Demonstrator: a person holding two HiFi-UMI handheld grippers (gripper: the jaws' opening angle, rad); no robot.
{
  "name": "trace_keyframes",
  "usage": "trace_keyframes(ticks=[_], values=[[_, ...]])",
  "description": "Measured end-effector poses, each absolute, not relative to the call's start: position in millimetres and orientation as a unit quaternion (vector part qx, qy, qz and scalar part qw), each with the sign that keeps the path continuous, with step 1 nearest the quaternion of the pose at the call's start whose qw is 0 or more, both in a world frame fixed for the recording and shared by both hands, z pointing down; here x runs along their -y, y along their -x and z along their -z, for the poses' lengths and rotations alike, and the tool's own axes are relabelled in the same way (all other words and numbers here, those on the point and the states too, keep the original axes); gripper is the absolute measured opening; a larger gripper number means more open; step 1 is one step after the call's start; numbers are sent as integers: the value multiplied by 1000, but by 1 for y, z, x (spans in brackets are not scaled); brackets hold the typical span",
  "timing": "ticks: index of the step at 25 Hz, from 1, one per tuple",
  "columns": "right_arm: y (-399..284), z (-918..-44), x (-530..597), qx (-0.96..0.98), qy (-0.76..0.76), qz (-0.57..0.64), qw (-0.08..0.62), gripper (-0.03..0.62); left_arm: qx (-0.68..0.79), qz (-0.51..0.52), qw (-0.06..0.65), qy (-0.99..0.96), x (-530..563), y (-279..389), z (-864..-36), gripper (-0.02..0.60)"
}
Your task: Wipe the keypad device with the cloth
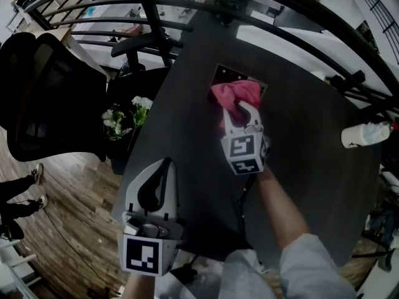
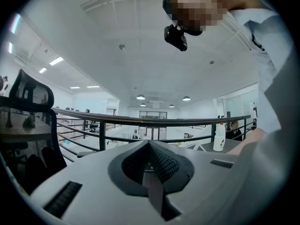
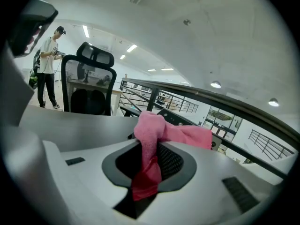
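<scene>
A pink cloth [image 1: 235, 94] lies bunched on the dark keypad device [image 1: 222, 75] in the middle of the dark table. My right gripper [image 1: 239, 109] is shut on the cloth and holds it against the device's near edge. In the right gripper view the pink cloth [image 3: 154, 139] runs up between the jaws, and the keypad device [image 3: 174, 118] shows just behind it. My left gripper [image 1: 156, 180] hovers at the table's near left edge, well apart from the device. In the left gripper view the left gripper [image 2: 149, 159] is shut on nothing.
A white spray bottle [image 1: 365, 134] lies on the table's right side. A black office chair [image 1: 43, 92] stands left of the table, with white flowers [image 1: 124, 116] between them. A curved black railing [image 1: 187, 11] runs behind. Someone stands at far left [image 1: 19, 198].
</scene>
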State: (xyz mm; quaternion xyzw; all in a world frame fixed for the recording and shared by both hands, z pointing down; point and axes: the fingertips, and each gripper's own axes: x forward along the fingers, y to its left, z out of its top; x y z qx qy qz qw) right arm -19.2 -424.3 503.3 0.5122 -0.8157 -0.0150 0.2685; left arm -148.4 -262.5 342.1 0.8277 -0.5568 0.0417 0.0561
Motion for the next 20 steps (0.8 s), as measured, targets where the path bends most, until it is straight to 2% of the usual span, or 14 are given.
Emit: trace_keyframes(ticks=[9,20], values=[[-12,-511,403,797,-539,-18,274,78,547,-36,55,-835,263,143,-338,2],[-74,-448,408,761,-615,-17,204,78,534,-28,56,-843,264,135,-334,2]])
